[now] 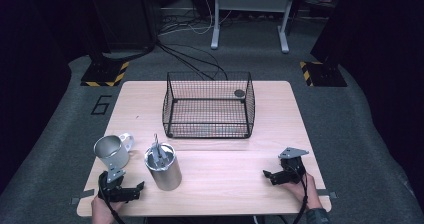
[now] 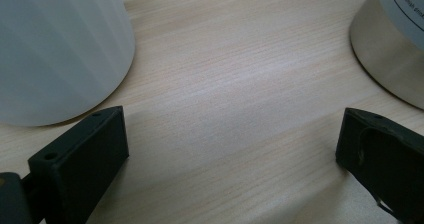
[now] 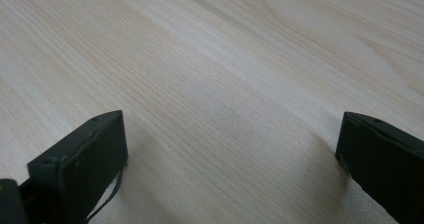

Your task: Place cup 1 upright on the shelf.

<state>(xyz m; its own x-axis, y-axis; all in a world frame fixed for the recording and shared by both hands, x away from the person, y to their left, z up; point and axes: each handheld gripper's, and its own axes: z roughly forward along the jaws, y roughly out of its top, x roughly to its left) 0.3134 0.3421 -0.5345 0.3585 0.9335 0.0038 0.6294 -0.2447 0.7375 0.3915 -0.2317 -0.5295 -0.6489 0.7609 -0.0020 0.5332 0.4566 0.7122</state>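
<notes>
Wooden table (image 1: 225, 159) carries mug (image 1: 114, 151) and steel canister (image 1: 163, 168) — left gripper (image 2: 232, 149) rests between them, jaws apart, likely choosing; right gripper (image 3: 232, 149) idles, also apart.

Grey carpet floor (image 1: 60, 124), dark surroundings.

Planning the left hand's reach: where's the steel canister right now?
High view: the canister stands front-left on the table, right of the mug and just ahead of the left gripper.

Bright overhead light on the table (image 1: 210, 159), dark surroundings, soft shadows, slightly blurry close views
</notes>
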